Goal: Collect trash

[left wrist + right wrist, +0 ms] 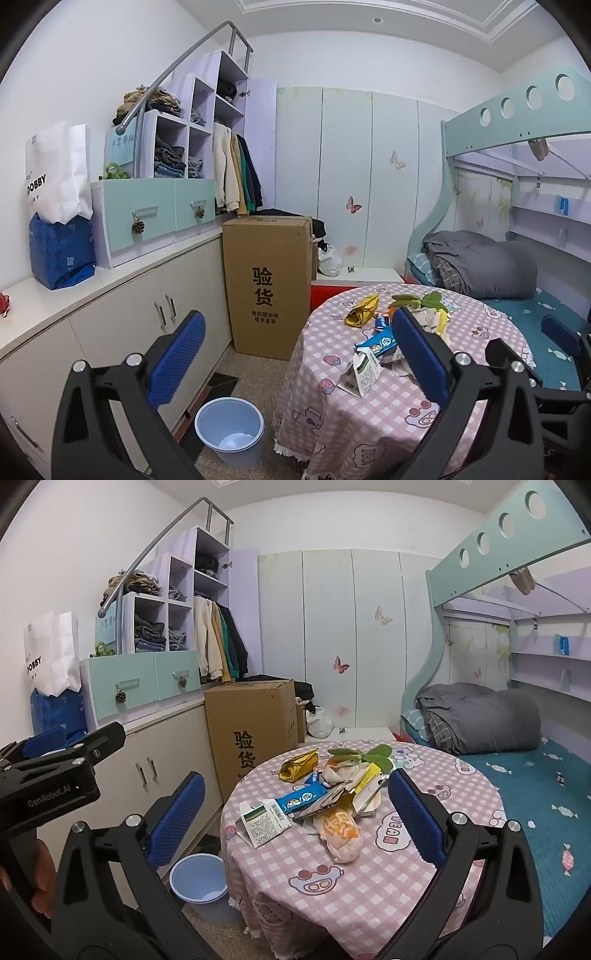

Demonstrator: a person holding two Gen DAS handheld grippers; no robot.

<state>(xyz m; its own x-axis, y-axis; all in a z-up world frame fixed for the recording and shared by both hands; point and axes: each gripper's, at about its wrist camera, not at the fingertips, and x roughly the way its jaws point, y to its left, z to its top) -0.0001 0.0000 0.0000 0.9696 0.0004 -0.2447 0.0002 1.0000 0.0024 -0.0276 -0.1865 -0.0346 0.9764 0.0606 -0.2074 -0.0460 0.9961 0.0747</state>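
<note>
One round table (369, 886), one blue bin (199, 882), one cardboard box (255, 716), two pinecones (138, 227) on the drawers, one gold wrapper (297, 768), one blue wrapper (301, 798), one small carton (264, 821).

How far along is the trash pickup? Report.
Barely begun. Done: nothing certain; the bin on the floor holds only something white. In hand: nothing; the left hand-held gripper and right hand-held gripper both hang open, short of the table. Left: the whole litter pile, including wrappers and a carton.
</note>
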